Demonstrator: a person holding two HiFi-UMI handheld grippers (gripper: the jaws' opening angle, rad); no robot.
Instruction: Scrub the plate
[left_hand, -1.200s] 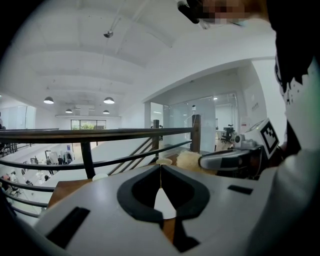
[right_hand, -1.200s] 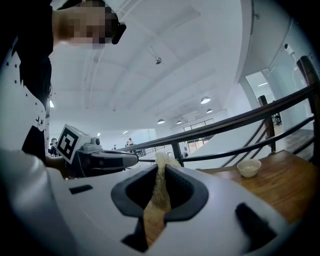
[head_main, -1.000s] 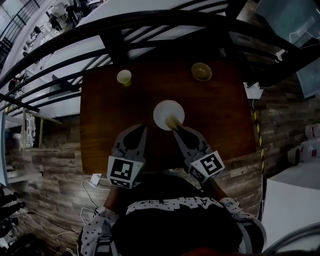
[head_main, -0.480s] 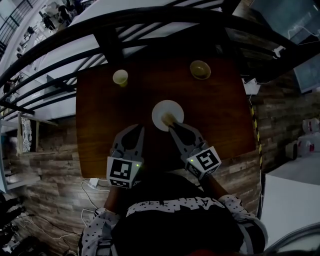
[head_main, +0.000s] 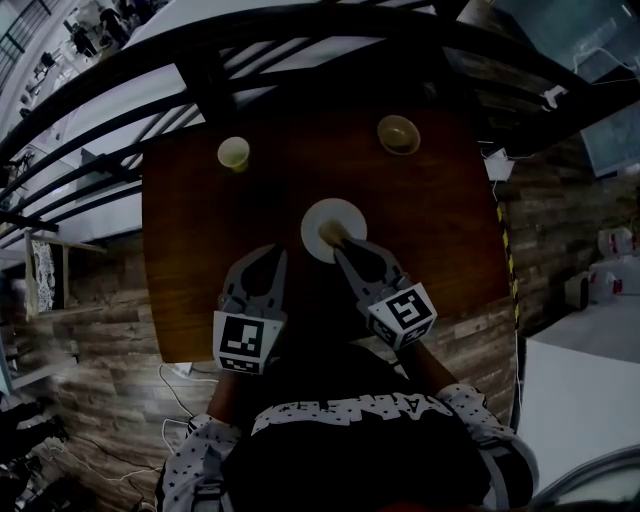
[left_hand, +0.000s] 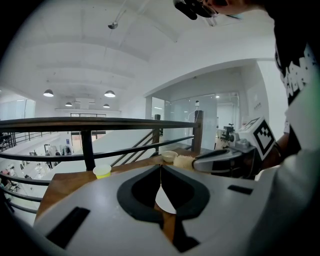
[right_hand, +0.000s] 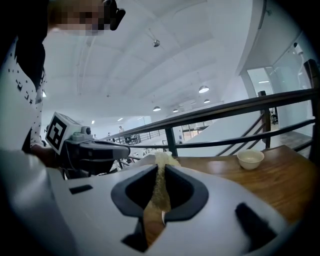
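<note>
Table (head_main: 200, 250) is dark brown wood, grain showing, with a bit of sheen on top. Plate (head_main: 318, 216) looks smooth and plain white; can't tell if it's plastic or ceramic. Sponge (right_hand: 160, 185) is the rough one: pale yellow, coarse, fibrous. Left gripper (head_main: 262, 254) and right gripper (head_main: 345, 246) have matt grey plastic-looking shells with black lining inside. Bowl (head_main: 398, 133) at 1 o'clock from the plate is cream and glossy. Cup (head_main: 233, 152) at 11 is pale yellow and matt. Floor (head_main: 110, 400) looks like rough wood planks.
</note>
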